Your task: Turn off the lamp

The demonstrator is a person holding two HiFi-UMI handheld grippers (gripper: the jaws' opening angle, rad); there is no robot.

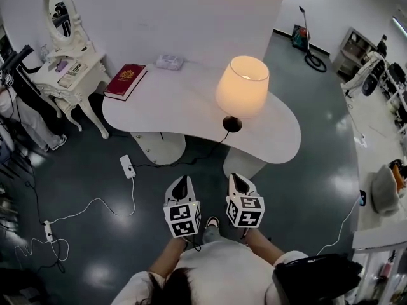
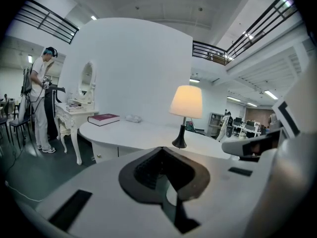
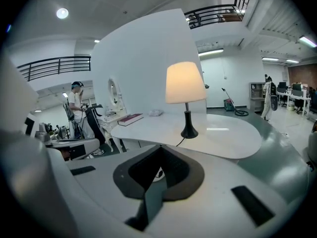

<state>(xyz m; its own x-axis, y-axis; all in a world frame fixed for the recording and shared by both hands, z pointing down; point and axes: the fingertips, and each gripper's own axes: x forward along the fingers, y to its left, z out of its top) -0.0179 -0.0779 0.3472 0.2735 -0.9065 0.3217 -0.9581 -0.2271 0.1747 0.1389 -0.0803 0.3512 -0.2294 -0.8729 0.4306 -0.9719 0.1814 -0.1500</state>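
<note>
A lit lamp (image 1: 241,84) with a cream shade and a black base (image 1: 231,124) stands near the front edge of a white curved table (image 1: 191,107). Its black cord drops off the table edge toward a white power strip (image 1: 127,166) on the floor. Both grippers hover over the dark floor in front of the table, short of the lamp. My left gripper (image 1: 180,183) is shut and empty, and my right gripper (image 1: 238,182) beside it looks shut and empty. The lamp (image 2: 186,101) sits ahead and slightly right of the left gripper (image 2: 162,152). It stands straight ahead (image 3: 184,82) of the right gripper (image 3: 159,151).
A red book (image 1: 126,80) and a small white packet (image 1: 169,61) lie at the table's far left. A white vanity with an oval mirror (image 1: 67,75) stands left of the table, a person (image 2: 39,98) beside it. Cables and a second power strip (image 1: 48,231) lie on the floor at left.
</note>
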